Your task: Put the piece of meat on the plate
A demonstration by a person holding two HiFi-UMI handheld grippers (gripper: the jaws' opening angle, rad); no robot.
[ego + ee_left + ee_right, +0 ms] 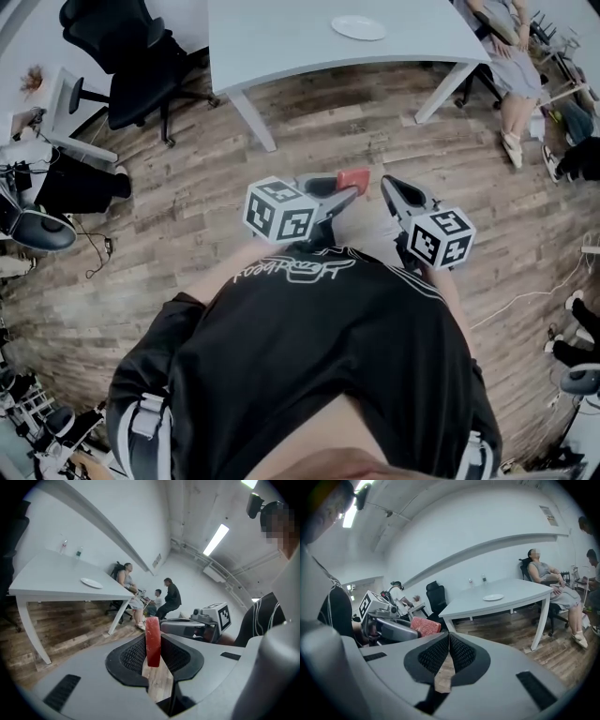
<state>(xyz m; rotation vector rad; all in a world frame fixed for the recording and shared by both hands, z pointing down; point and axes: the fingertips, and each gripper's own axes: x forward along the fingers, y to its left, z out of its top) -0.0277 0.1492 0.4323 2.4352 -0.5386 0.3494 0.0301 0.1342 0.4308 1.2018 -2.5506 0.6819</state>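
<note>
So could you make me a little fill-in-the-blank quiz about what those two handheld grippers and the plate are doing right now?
1. The left gripper is shut on a piece of meat coloured ____.
2. The right gripper has its jaws together with ____ between them.
3. The white plate lies on the ____, not on the wooden floor.
Missing words: red; nothing; table.

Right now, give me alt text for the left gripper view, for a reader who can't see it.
The left gripper grips a red piece of meat upright between its jaws. Beyond stands a white table bearing a white plate, with people seated farther back.
</note>
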